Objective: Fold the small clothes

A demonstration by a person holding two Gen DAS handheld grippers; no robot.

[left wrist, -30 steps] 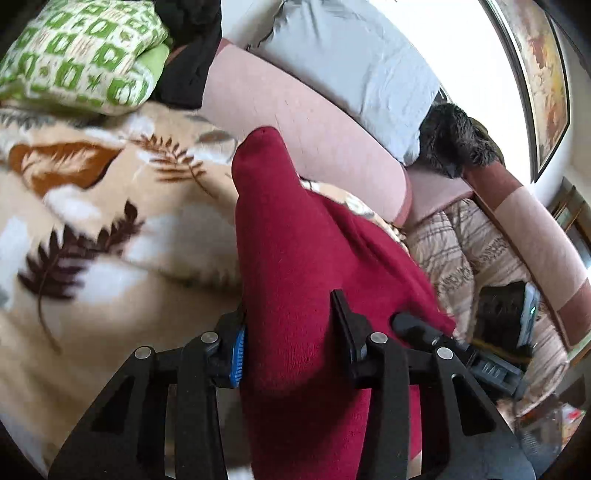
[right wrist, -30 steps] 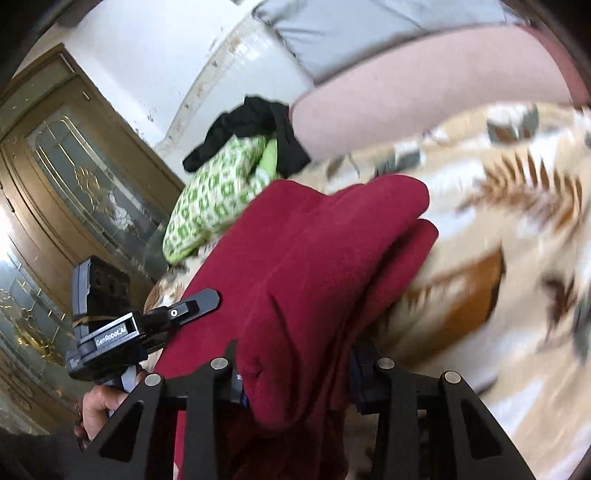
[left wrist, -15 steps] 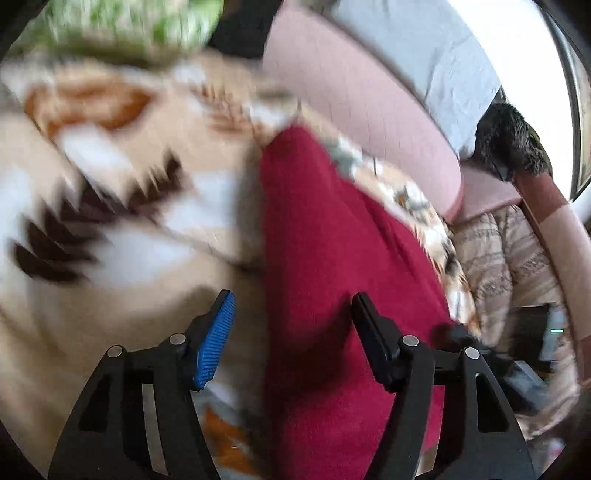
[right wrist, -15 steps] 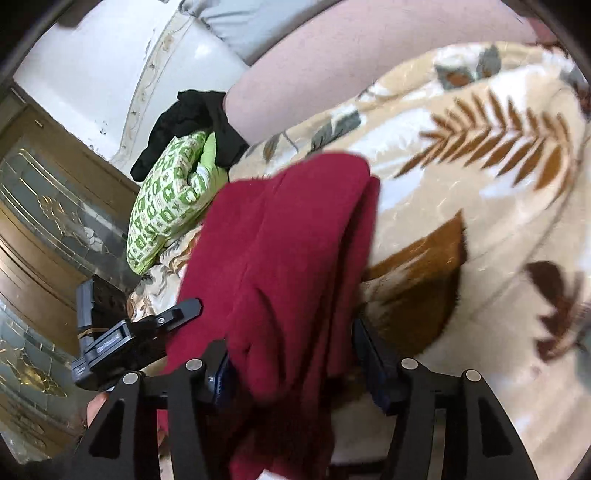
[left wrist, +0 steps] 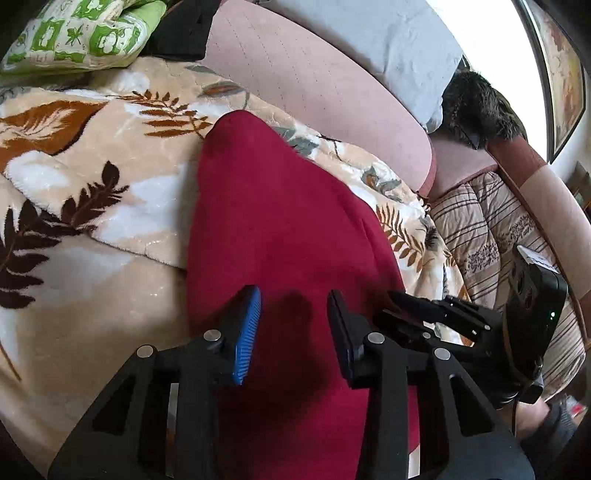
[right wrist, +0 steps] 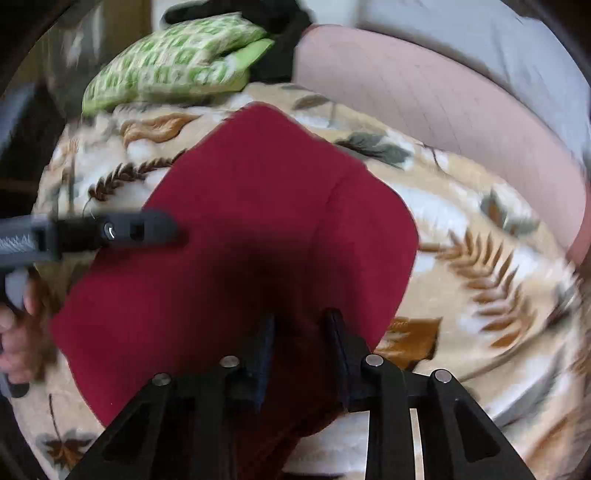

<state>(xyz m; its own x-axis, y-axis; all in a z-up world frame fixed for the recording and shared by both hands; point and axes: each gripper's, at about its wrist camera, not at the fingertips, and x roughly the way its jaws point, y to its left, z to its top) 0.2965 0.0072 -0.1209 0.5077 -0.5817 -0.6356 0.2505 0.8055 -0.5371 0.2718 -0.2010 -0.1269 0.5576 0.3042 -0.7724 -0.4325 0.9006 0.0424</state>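
A dark red fleece garment [left wrist: 280, 221] lies folded flat on a beige leaf-print blanket [left wrist: 92, 192]. My left gripper [left wrist: 293, 325] hovers over its near end with the jaws closing. The blue pad [left wrist: 247, 332] faces bare, and red cloth shows in the gap without being pinched. In the right wrist view the garment [right wrist: 258, 206] fills the middle. My right gripper [right wrist: 301, 339] stands over its near right corner, jaws closing, with shadowed cloth between the pads and no pinch showing. Each gripper appears in the other's view: right gripper [left wrist: 436, 314], left gripper [right wrist: 122, 230].
A green patterned cushion [left wrist: 74, 33] and black clothes sit at the blanket's far left. Behind run a pink sofa back [left wrist: 314, 92] and a grey pillow [left wrist: 369, 37]. A dark furry thing [left wrist: 476, 107] and a striped quilt [left wrist: 480, 229] lie to the right. A hand [right wrist: 18, 332] holds the left gripper.
A second ago both grippers gripped the raised garment. Their jaws then spread and let it go. It now lies flat, both grippers have sunk toward it, and the jaws have narrowed again.
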